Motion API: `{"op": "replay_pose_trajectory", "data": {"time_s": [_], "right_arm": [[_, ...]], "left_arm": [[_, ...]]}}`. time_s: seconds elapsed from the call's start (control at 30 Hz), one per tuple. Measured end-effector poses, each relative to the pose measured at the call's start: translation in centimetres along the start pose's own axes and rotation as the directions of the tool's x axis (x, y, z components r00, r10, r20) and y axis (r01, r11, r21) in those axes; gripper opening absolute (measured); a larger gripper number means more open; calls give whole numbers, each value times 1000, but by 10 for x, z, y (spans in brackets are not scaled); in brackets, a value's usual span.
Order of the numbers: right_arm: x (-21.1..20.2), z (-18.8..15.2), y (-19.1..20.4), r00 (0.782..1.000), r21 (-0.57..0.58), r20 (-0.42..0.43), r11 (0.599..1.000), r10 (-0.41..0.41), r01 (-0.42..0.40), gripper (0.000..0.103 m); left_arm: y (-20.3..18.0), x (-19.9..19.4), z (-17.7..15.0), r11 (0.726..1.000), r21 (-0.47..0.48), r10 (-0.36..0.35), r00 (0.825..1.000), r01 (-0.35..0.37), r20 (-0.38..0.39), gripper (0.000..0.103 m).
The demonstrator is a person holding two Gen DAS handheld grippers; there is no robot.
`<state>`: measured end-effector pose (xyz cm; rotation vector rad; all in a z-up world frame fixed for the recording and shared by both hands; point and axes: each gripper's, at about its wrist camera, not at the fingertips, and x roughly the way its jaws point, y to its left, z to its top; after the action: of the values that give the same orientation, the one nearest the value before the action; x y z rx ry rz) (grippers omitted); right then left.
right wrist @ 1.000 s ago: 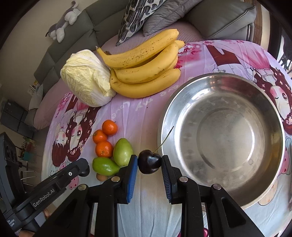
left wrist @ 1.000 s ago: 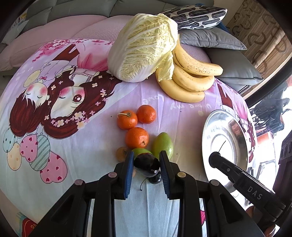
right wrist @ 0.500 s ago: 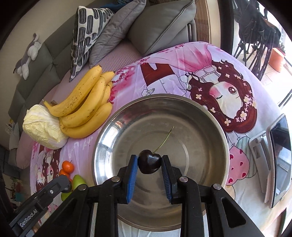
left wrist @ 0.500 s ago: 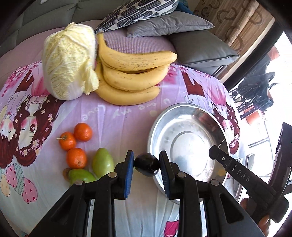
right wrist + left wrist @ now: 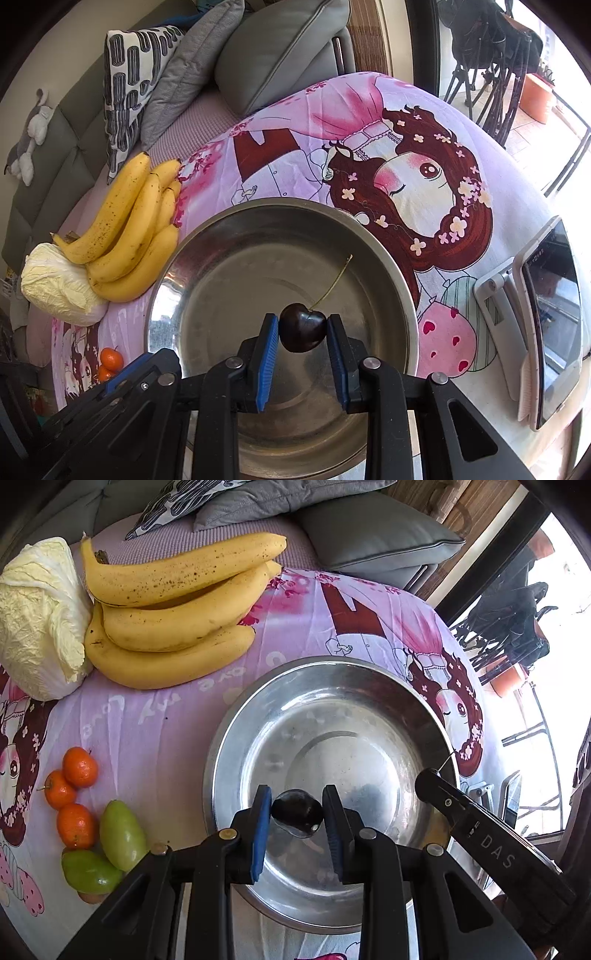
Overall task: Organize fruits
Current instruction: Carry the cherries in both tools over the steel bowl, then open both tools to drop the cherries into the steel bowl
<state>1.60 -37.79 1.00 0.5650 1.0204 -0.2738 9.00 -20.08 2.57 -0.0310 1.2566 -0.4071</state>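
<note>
Pink cartoon cloth (image 5: 155, 716) carries a steel bowl (image 5: 236, 738). Each claw grips fruit above it: left gripper (image 5: 297, 812) a dark plum (image 5: 297, 812), right gripper (image 5: 302, 326) a cherry (image 5: 302, 326). Next, I judge, lower and release.

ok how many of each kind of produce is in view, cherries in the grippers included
bananas: 4
oranges: 3
green fruits: 2
cherries: 2
cabbage: 1
total: 12
</note>
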Motion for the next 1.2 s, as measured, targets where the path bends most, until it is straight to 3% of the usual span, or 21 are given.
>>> {"op": "replay_pose_trajectory", "data": {"time_s": [0.53, 0.67, 0.8, 0.87, 0.93, 1.1, 1.2], "right_arm": [[10, 1, 3, 998, -22, -53, 1000, -19, 18, 29], [11, 2, 5, 998, -25, -61, 1000, -17, 15, 30], [12, 2, 7, 997, -40, -70, 999, -28, 25, 32], [12, 2, 8, 997, -46, -70, 999, -30, 27, 36], [11, 3, 10, 997, -55, -67, 998, -35, 32, 49], [9, 3, 12, 997, -62, -59, 997, -40, 37, 56], [10, 0, 18, 996, -78, -64, 996, -57, 52, 60]], "left_arm": [[-2, 19, 4, 999, -23, 32, 999, -32, -21, 30], [1, 12, 3, 999, -40, 30, 999, -31, -11, 45], [10, 4, 0, 997, -49, 56, 998, -57, -20, 46], [17, -1, -2, 996, -62, 64, 998, -65, -18, 53], [25, -8, -5, 993, -79, 81, 997, -82, -12, 60], [55, -25, -13, 982, -135, 128, 992, -128, -7, 64], [76, -34, -20, 972, -180, 152, 988, -149, 4, 75]]}}
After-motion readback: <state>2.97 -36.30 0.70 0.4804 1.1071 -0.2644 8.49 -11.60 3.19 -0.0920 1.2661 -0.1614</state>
